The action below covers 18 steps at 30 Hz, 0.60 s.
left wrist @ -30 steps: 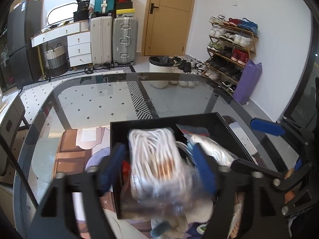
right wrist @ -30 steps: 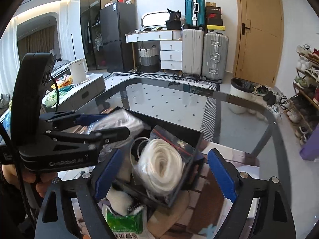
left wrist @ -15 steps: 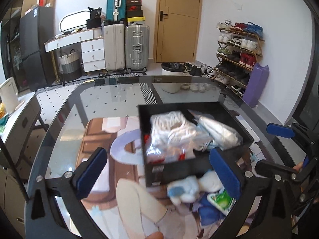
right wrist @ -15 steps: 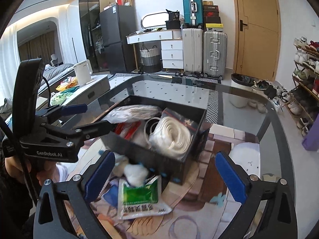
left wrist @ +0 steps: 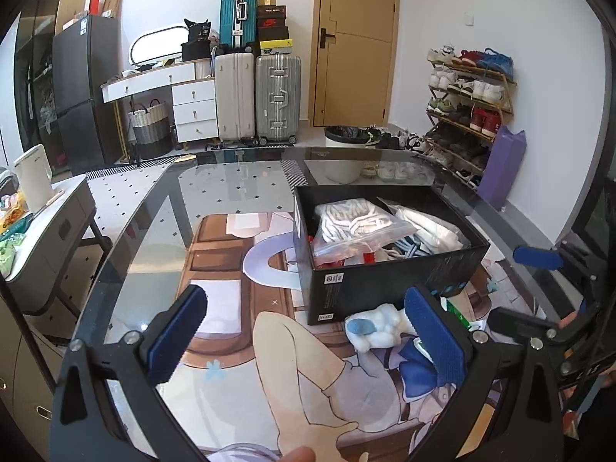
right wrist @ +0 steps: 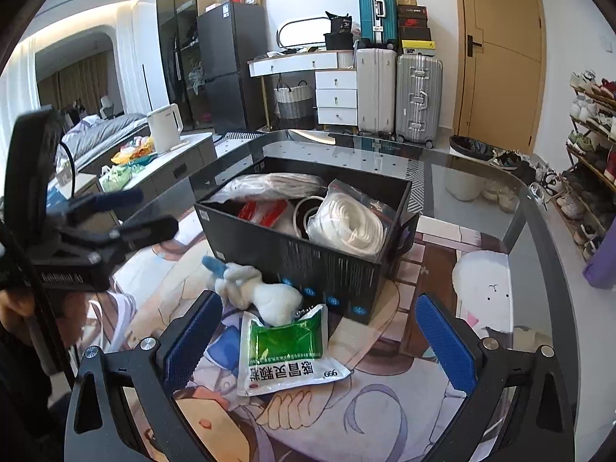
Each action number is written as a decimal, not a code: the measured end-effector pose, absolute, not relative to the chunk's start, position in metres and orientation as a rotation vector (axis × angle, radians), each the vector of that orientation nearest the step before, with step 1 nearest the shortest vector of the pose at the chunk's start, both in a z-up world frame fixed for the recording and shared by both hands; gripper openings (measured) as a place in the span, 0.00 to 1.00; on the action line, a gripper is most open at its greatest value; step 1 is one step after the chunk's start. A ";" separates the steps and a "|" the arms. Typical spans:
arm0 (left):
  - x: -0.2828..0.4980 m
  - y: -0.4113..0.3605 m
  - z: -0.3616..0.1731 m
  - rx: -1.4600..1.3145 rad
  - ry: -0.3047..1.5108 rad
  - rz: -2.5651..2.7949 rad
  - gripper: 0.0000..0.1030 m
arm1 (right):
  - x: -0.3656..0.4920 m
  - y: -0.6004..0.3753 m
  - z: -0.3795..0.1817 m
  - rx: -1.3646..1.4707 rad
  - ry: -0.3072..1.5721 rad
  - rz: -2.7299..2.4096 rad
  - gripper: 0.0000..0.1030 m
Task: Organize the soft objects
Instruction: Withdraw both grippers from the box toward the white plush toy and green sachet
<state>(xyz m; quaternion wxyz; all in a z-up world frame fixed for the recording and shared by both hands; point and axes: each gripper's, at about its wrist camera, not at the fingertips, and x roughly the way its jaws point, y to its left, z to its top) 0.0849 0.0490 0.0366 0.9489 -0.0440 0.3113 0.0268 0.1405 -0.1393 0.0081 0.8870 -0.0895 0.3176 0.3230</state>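
Note:
A black box stands on the printed mat and holds several bagged soft items, among them a bag of white cord. A white plush toy and a green-and-white packet lie on the mat in front of the box. My left gripper is open and empty, back from the box. My right gripper is open and empty, its jaws either side of the packet and above it. The left gripper also shows at the left of the right wrist view.
The glass table carries a printed mat. A white side cabinet with a kettle stands to the left. Suitcases, a trash bin and a shoe rack stand beyond the table's far edge.
My left gripper let go of the bag of white cord into the box, opened and drew back. My right gripper also drew back from the box toward the packet.

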 end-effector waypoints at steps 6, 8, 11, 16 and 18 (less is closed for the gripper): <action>0.084 0.050 0.033 -0.088 0.630 0.061 1.00 | 0.139 -0.136 0.004 -0.179 0.674 0.690 0.99; 0.086 0.051 0.030 -0.093 0.643 0.065 1.00 | 0.140 -0.134 0.001 -0.185 0.685 0.697 0.99; 0.087 0.053 0.028 -0.103 0.650 0.075 1.00 | 0.140 -0.130 -0.003 -0.194 0.696 0.706 0.99; 0.088 0.052 0.025 -0.108 0.655 0.065 1.00 | 0.142 -0.128 -0.008 -0.204 0.717 0.713 0.99; 0.088 0.049 0.025 -0.098 0.658 0.059 1.00 | 0.143 -0.128 -0.010 -0.204 0.730 0.714 0.99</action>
